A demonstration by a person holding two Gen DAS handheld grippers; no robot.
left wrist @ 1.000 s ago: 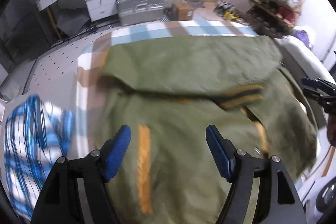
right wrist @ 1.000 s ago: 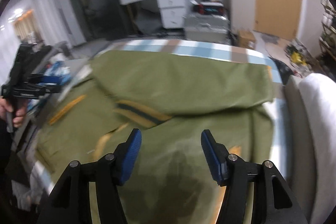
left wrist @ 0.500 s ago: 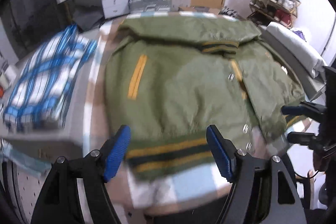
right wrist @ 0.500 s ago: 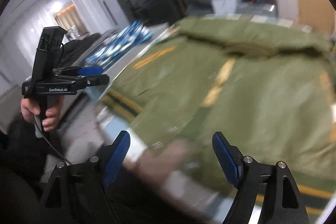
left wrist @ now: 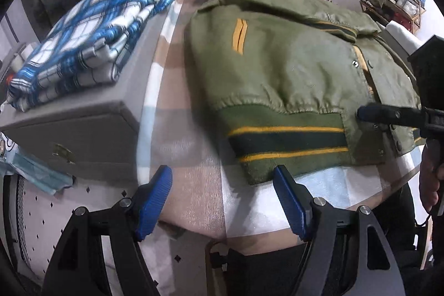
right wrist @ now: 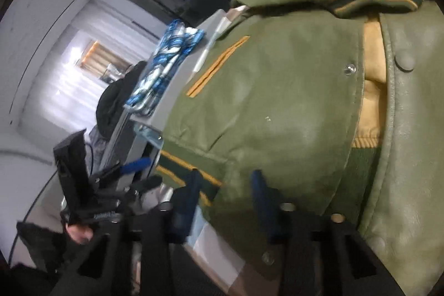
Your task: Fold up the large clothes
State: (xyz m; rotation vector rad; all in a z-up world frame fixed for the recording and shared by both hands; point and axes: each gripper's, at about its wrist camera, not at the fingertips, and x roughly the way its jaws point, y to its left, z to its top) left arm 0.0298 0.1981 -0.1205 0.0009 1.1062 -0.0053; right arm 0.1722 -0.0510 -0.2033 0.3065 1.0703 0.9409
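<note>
Two grippers | left [left wrist: 222,199] fingers apart | right [right wrist: 226,201] closing over jacket [left wrist: 277,68] hem (no legible writing)

Most of the table [left wrist: 194,201] is covered by the green jacket [left wrist: 291,68], which serves as the landmark here. A bare strip of checked cloth [left wrist: 172,90] is left along the jacket's left side, and another is left in front of its striped hem [left wrist: 288,140]. Beyond the left strip, passage is blocked by a grey box [left wrist: 83,129], which is topped by a folded blue plaid cloth [left wrist: 88,35]. The jacket's front right corner is taken up by the right gripper [right wrist: 224,199], whose jaws are closing over the hem. The left gripper [left wrist: 222,201] is held with parted jaws over the bare front strip, just off the hem's left end.
</note>
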